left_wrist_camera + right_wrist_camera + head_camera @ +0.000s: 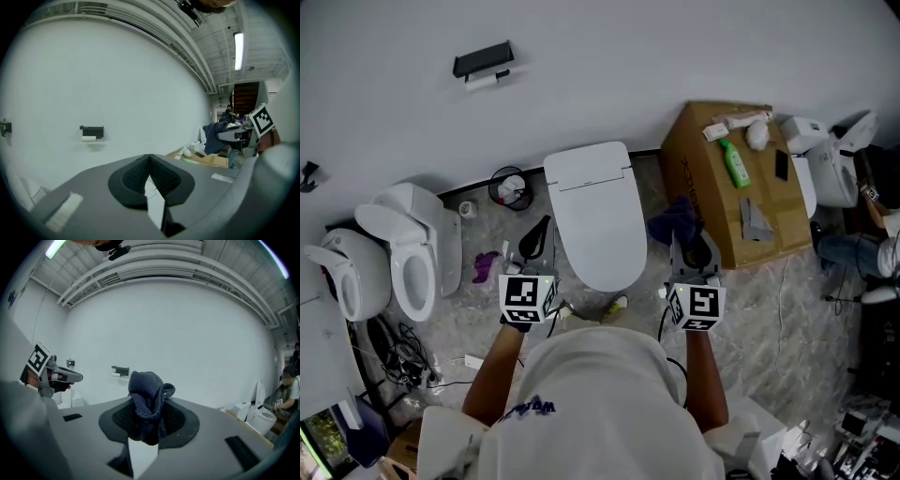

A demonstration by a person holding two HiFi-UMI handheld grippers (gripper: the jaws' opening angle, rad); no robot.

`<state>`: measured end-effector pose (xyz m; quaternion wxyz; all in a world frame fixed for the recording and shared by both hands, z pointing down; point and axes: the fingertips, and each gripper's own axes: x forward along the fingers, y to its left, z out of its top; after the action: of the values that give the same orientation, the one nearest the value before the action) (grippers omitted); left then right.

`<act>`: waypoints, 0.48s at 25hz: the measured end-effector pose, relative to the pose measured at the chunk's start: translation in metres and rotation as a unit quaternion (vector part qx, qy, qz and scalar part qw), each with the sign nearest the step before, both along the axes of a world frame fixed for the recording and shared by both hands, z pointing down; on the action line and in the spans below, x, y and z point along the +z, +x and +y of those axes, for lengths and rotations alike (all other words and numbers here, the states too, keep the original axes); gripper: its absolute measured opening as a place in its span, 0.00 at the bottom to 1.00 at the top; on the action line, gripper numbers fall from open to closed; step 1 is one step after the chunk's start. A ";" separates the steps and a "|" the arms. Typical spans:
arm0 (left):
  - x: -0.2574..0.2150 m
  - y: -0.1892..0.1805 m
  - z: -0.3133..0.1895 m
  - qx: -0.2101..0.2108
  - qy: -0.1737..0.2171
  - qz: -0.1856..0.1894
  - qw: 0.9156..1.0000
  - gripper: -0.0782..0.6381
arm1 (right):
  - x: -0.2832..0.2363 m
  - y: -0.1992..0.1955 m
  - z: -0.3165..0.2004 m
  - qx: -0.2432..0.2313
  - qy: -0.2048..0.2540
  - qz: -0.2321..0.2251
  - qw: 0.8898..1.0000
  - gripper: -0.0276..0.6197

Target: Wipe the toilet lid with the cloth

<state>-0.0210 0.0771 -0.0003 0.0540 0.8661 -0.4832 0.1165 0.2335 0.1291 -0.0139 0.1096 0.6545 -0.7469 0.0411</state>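
The white toilet [595, 211] stands in the middle with its lid down. My right gripper [694, 246] hovers just right of the bowl, pointing at the wall, shut on a dark blue cloth [675, 221]. In the right gripper view the cloth [147, 397] bunches up between the pads of the right gripper [149, 420]. My left gripper [538, 236] is held left of the bowl. Its jaws meet with nothing between them, as the left gripper view shows at the left gripper [150, 161]. Neither gripper touches the lid.
A second toilet [411, 262] with its lid raised stands at the left. A purple rag [485, 265] and a black bin [508, 187] are on the floor between the toilets. At the right, a cardboard box [712, 202] carries a green bottle [735, 163]. A paper holder [483, 61] hangs on the wall.
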 end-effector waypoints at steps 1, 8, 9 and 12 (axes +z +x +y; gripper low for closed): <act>0.000 0.001 0.000 0.002 0.000 -0.002 1.000 0.11 | -0.001 0.000 -0.001 -0.001 0.001 0.001 1.000 0.21; -0.002 0.003 0.002 0.005 0.004 -0.007 1.000 0.11 | -0.002 -0.002 0.001 -0.004 0.002 0.003 1.000 0.21; -0.002 0.003 0.002 0.005 0.004 -0.007 1.000 0.11 | -0.002 -0.003 0.001 -0.006 0.001 0.005 1.000 0.21; -0.002 0.002 0.004 0.005 0.004 -0.006 1.000 0.11 | -0.002 -0.005 0.002 -0.008 0.000 0.011 1.000 0.21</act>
<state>-0.0186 0.0807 -0.0020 0.0470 0.8681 -0.4792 0.1205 0.2286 0.1316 -0.0155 0.1178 0.6490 -0.7509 0.0330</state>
